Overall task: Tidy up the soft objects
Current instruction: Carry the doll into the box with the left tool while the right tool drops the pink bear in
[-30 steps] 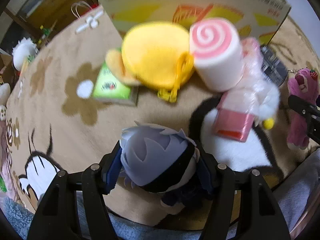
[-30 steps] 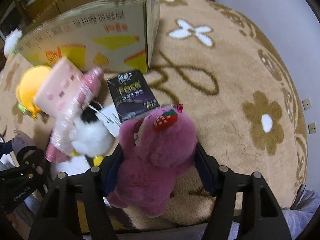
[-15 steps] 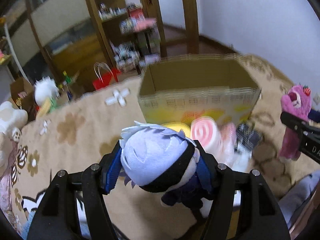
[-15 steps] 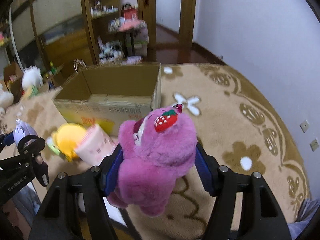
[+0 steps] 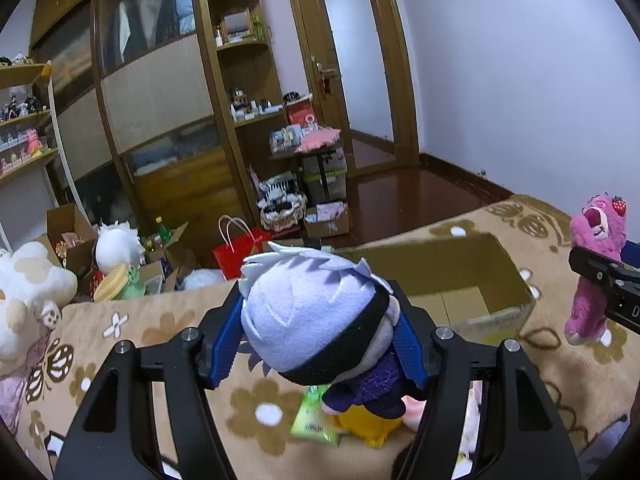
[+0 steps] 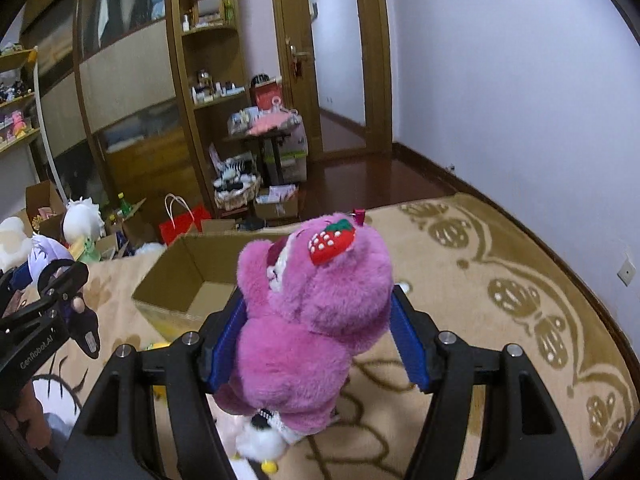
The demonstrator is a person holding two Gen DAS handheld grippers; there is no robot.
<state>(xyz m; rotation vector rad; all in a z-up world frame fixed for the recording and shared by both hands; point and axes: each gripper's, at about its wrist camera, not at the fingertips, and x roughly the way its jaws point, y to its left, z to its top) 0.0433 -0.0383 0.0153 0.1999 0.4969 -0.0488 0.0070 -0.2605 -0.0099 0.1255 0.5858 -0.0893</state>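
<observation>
My left gripper point(image 5: 318, 340) is shut on a white-haired doll point(image 5: 316, 312) with a black blindfold and dark purple clothes, held up above the rug. My right gripper point(image 6: 316, 332) is shut on a pink plush bear point(image 6: 316, 320) with a strawberry on its ear. The same bear point(image 5: 596, 268) shows at the right edge of the left wrist view, and the doll point(image 6: 44, 258) at the left edge of the right wrist view. An open cardboard box point(image 5: 504, 268) point(image 6: 176, 276) stands on the rug ahead, between both grippers; the part of its floor that shows is bare.
Under the held toys lie a yellow plush point(image 5: 368, 426), a green packet point(image 5: 312, 420) and a white fluffy toy point(image 6: 258, 444) on the tan flowered rug point(image 6: 480, 300). White plush toys point(image 5: 24, 288), open boxes and a red bag point(image 5: 236, 252) crowd the far left. Shelves and a door stand behind.
Both grippers rose and tilted up with their toys still held. The view went from the rug and its loose toys to the room, and the box now shows its open top.
</observation>
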